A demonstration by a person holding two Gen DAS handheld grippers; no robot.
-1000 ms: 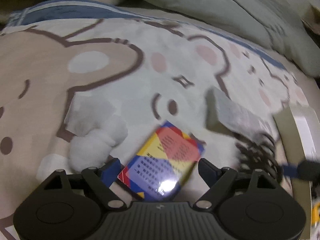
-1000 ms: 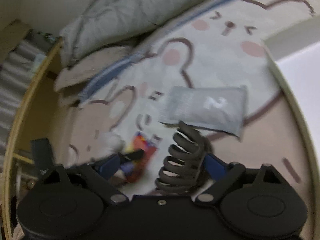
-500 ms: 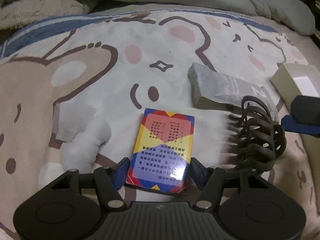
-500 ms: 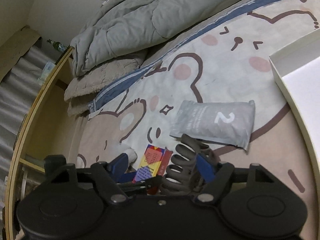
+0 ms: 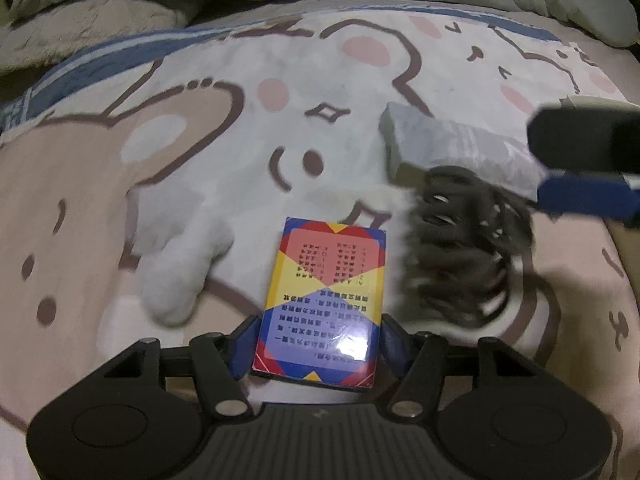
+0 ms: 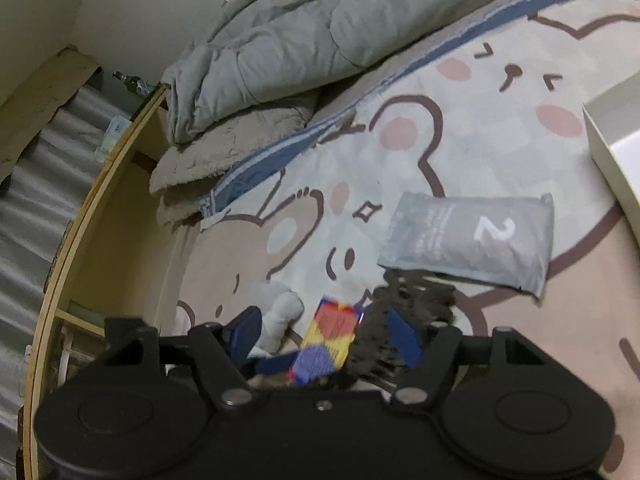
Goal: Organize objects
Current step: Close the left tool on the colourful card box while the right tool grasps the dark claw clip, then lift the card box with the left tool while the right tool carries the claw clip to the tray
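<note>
You see bear-print bedsheet (image 5: 200, 152) w/ blue stripe; grey duvet (image 6: 288, 32) bunched at head, over fuzzy beige blanket (image 6: 208, 152). Wooden bed frame (image 6: 100, 184) at left. Bottle (image 6: 130, 81) beyond frame.

The light was dim and warm, with dark vignetted corners in both fisheye views and straight edges bowed near the rims. A white glare patch sat on the glossy card box (image 5: 324, 300) in the left wrist view. The dark hair claw (image 5: 464, 248) was smeared by motion blur in both views, while the grey pouch (image 6: 468, 240) stayed fairly sharp in the right.
</note>
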